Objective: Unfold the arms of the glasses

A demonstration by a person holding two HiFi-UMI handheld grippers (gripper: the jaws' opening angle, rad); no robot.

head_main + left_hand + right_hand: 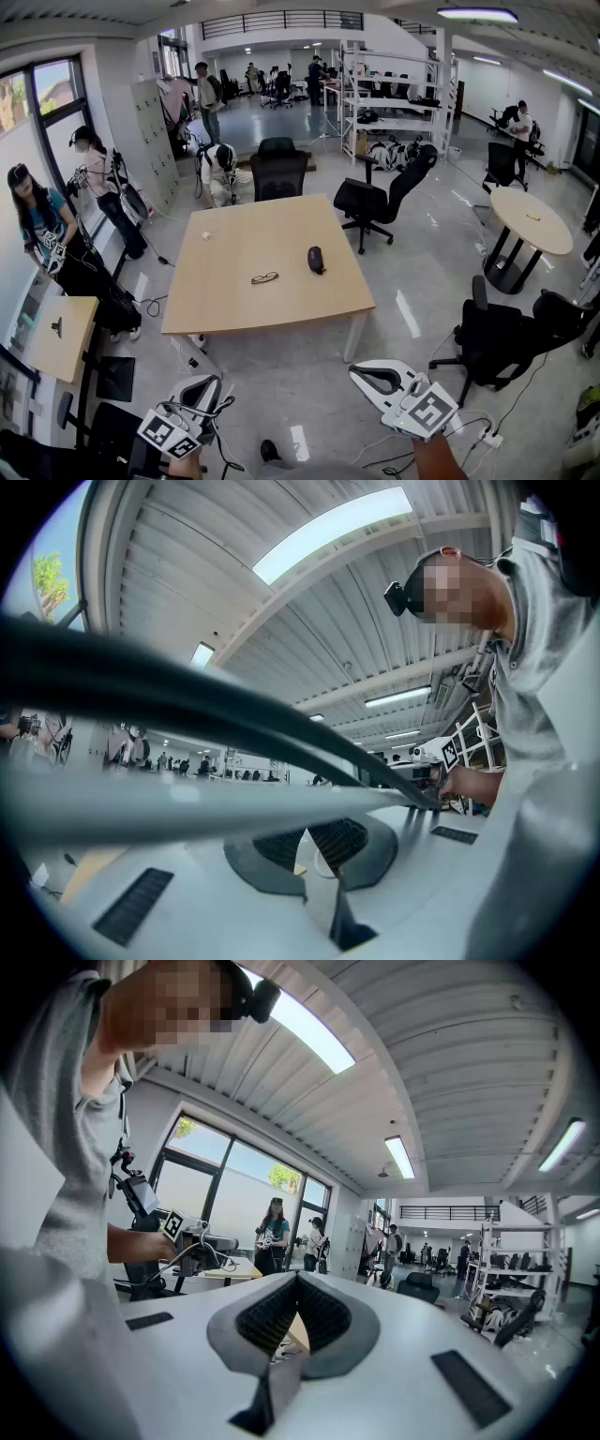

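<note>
Head view: the glasses (264, 277) lie on the light wooden table (225, 300) at mid-frame, a little below its centre. They are near and to the left of a dark oval case (316, 259), apart from it. They show too small to tell whether the arms are folded.

The left gripper (206, 384) is at the lower left edge of the frame. The right gripper (364, 374) is at the lower right. Both are well short of the table and touch nothing on it.

Right gripper view: the right gripper (295, 1283) has its jaws closed together, with nothing between the pads.

Left gripper view: the left gripper (314, 832) appears likewise clenched and empty. A dark cable (234, 714) crosses close before the lens and blurs part of the view.
</note>
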